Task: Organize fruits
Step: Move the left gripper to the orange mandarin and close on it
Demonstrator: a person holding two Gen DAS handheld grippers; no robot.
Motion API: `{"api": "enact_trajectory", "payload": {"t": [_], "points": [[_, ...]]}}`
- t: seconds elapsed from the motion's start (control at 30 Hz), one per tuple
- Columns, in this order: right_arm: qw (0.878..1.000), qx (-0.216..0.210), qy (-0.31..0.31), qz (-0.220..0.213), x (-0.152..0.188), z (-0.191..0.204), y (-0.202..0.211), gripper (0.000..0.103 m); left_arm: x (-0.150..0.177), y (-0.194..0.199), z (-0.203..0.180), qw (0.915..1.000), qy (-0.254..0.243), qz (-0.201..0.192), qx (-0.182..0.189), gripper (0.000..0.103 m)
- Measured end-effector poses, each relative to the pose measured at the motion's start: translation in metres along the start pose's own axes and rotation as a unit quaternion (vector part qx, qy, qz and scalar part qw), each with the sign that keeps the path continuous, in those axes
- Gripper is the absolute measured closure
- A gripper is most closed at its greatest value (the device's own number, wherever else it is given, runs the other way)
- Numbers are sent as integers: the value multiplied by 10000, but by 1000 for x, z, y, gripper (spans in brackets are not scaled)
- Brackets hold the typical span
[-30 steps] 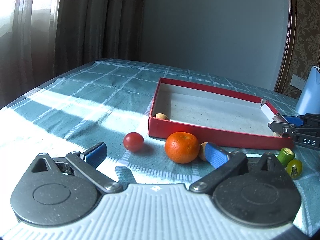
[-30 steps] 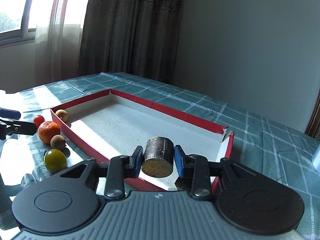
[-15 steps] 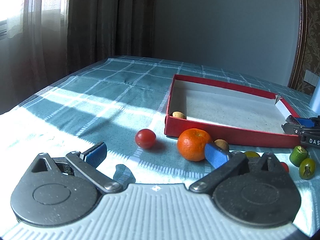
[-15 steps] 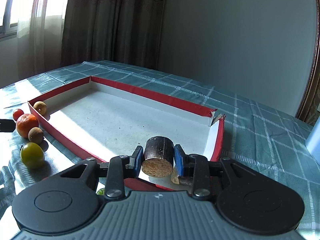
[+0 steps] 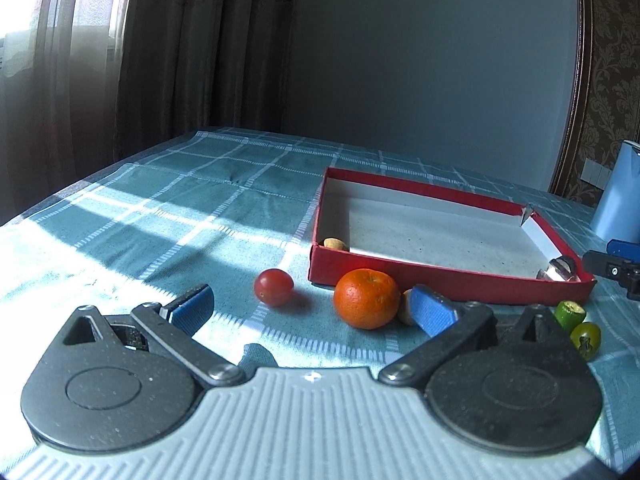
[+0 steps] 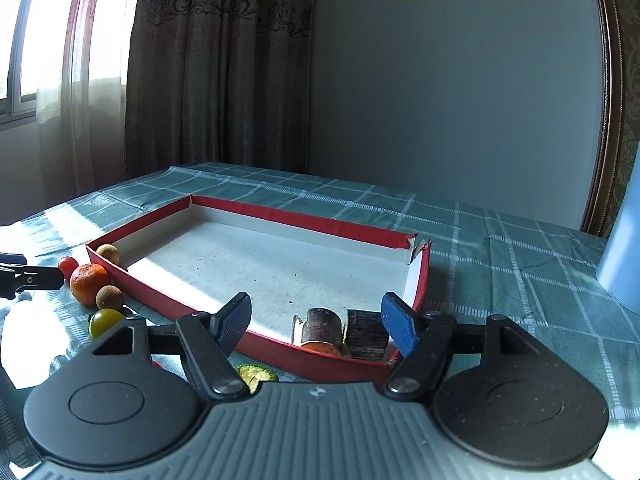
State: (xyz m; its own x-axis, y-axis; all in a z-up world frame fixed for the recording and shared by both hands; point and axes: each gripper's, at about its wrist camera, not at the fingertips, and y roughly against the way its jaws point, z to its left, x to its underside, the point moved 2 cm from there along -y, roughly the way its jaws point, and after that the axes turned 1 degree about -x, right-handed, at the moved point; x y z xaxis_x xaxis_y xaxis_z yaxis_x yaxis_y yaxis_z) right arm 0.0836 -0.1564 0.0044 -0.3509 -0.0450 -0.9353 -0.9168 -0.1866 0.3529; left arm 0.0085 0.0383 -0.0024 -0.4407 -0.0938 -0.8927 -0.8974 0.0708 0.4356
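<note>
Each handheld unit has a ribbed grey housing with a small diamond mark at its front centre. Two black, speckled, teardrop-shaped plates flank the housing, each embossed with a circle. Black link arms pivot on silver screws and carry blue rubber pads. The left claw (image 5: 312,306) and right claw (image 6: 316,316) are of identical build. Triangular cut-outs pierce the outer ends of the linkage.

brown fruit (image 5: 405,307) mostly behind the left gripper's blue pad (image 5: 431,309), green cut piece (image 6: 256,373) half hidden by right gripper body, blue container (image 6: 624,240) cut off at frame edge
</note>
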Motion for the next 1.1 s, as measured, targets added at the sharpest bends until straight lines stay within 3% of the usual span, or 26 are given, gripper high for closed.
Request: {"api": "enact_trajectory", "payload": {"t": [0.17,0.33,0.47,0.77,0.87,1.1], "points": [[9997,-9,-234,-115,16,-5,24,30,8,17,-25,9975,-605,-292,214,0],[9990,-18,-420,-119,24,-11,27,30,13,19,-50,9931,-1108,-318,234,0],[9988,-59,-488,-81,24,-14,25,28,11,12,-58,9881,-1485,-307,266,10],[9986,-230,-484,-2,26,-12,22,26,-9,-30,-34,9950,-957,265,-50,20],[9985,-248,-495,2,27,-12,22,26,-12,-40,-27,9964,-689,496,27,29],[9984,-266,-505,14,27,-12,22,26,-16,-46,-33,9963,-676,475,250,32]]}}
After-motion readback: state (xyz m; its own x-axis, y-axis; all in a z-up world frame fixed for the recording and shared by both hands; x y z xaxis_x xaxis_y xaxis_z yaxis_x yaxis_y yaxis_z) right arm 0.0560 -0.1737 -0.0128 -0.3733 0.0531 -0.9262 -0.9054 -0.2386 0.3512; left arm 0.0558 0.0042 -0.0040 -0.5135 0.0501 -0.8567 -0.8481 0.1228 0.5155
